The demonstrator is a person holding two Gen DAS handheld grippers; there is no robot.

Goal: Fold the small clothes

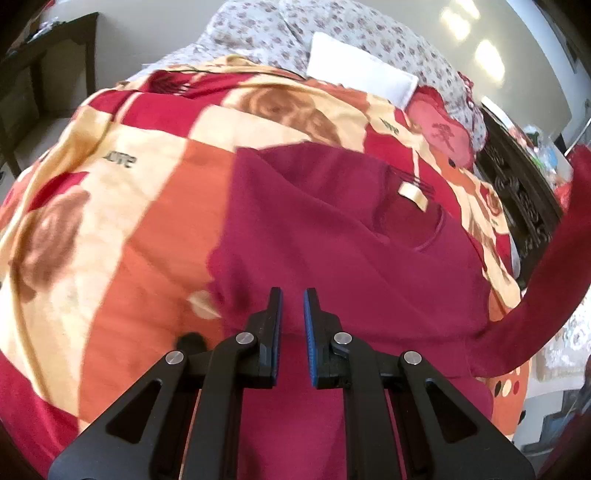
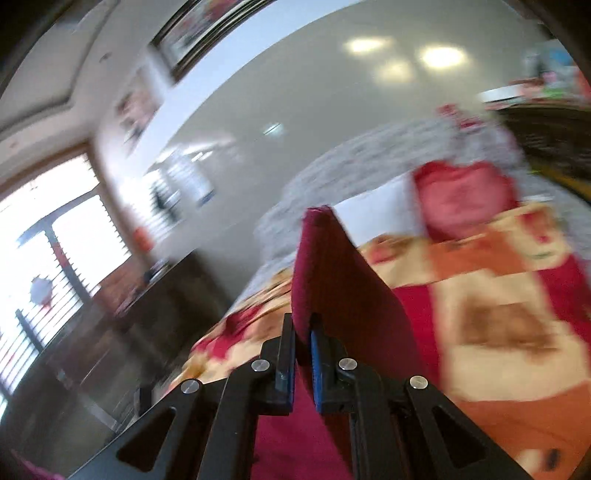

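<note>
Fingers of your left gripper stand close together over the maroon top, a narrow slit showing between the blue pads; cloth lies under and behind them, but whether they pinch a fold of it you cannot tell from this view. Your top lies spread on the patchwork blanket of red, orange and cream, its long axis running from the near hem by the gripper up and away toward the neckline, where a cream label faces the far end of the bed. Beyond the blanket sits a white folded cloth on a floral sheet, with a pink cushion to its right. At the far right, one sleeve is lifted off the bed, sweeping up and out toward the frame's edge.

Your right gripper is pressed shut on that sleeve: both pads clamp the maroon fabric, and its free end stands upright above the fingertips, tapering to a cuff that points toward the wall. Motion blur smears the window at left and the blanket at right.
</note>
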